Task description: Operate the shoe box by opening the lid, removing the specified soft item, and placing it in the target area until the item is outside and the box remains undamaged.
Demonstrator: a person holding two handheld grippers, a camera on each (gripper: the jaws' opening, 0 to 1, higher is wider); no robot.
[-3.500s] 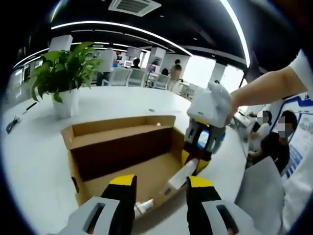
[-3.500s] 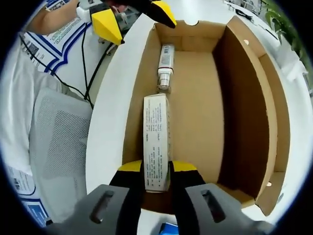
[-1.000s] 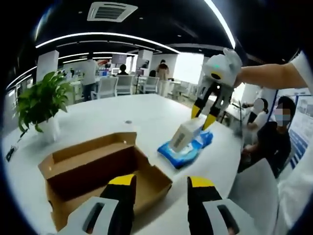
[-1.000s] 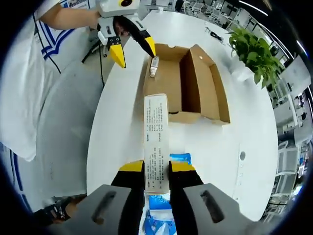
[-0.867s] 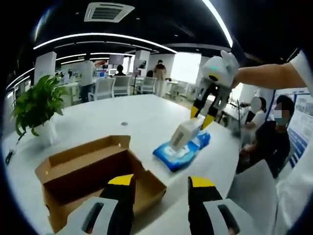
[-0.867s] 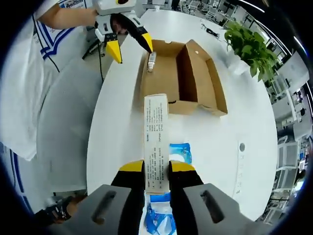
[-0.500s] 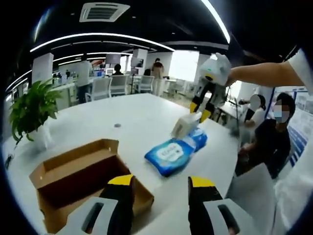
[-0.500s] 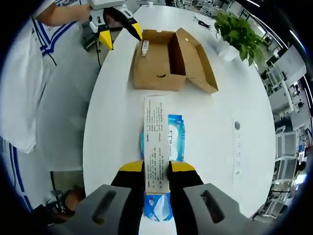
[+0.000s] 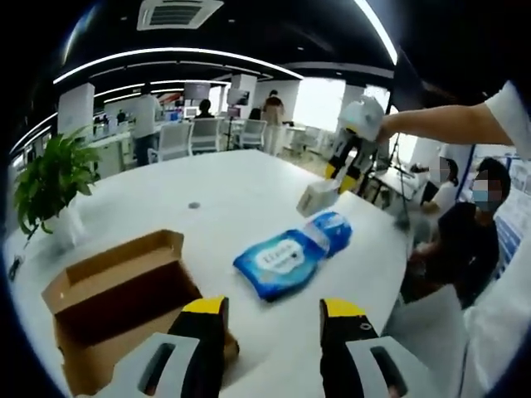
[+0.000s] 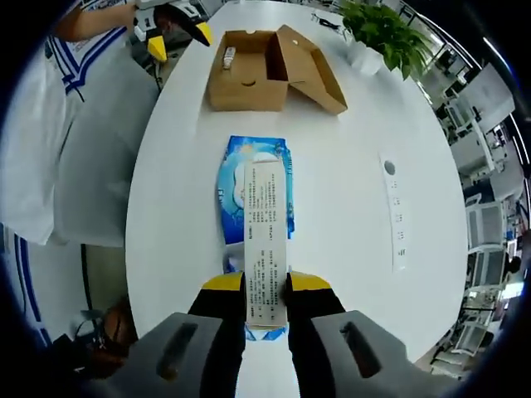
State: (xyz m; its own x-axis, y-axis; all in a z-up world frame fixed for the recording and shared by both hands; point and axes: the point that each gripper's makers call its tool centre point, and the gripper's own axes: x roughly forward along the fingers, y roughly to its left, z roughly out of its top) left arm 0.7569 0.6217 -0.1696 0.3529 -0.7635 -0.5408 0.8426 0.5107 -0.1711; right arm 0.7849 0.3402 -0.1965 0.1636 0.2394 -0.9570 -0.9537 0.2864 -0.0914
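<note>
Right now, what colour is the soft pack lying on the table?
Blue with white markings: the soft plastic pack, clearest in the left gripper view.

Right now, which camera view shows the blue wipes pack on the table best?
The left gripper view shows the blue wipes pack best: it lies whole and uncovered on the white table. In the right gripper view, the pack sits behind the white carton that the right gripper holds, which hides its middle.

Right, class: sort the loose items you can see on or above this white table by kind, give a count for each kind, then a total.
Cardboard shoe box, lid open: 1
Blue wipes pack: 1
Long white carton, held in the right gripper: 1
Small tube inside the box: 1
Potted plant: 1
Total: 5
</note>
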